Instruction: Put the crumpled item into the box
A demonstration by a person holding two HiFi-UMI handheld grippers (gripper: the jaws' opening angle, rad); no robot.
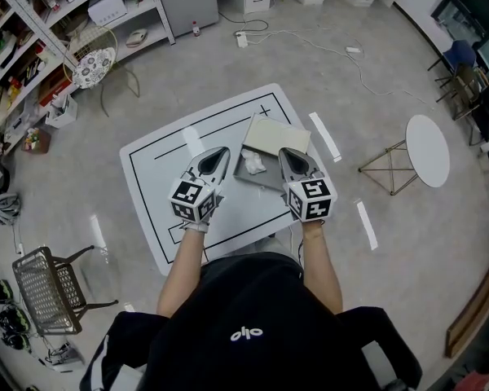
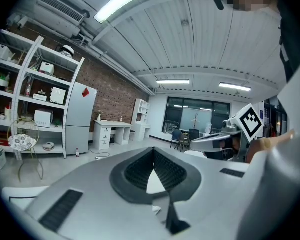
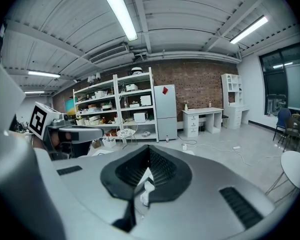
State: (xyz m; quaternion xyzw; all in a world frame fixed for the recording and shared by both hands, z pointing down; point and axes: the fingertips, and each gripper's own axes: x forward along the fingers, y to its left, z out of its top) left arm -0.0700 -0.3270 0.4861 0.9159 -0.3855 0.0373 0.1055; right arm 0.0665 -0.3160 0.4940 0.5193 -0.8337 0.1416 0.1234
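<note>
Grey floor surrounds a white table in the head view. On it an open box holds the crumpled item, a small white wad. The wad lies between the left gripper and the right gripper, touching neither. Left gripper view: the jaws meet at their tips, holding nothing. Right gripper view: the jaws are pressed together, empty.

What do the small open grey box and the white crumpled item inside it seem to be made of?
Grey box: probably cardboard, matt; flat thin walls, with a stiff pale lid folded back. White crumpled item: probably paper or tissue, matt; an irregular wrinkled lump. Both are too small to be sure.
</note>
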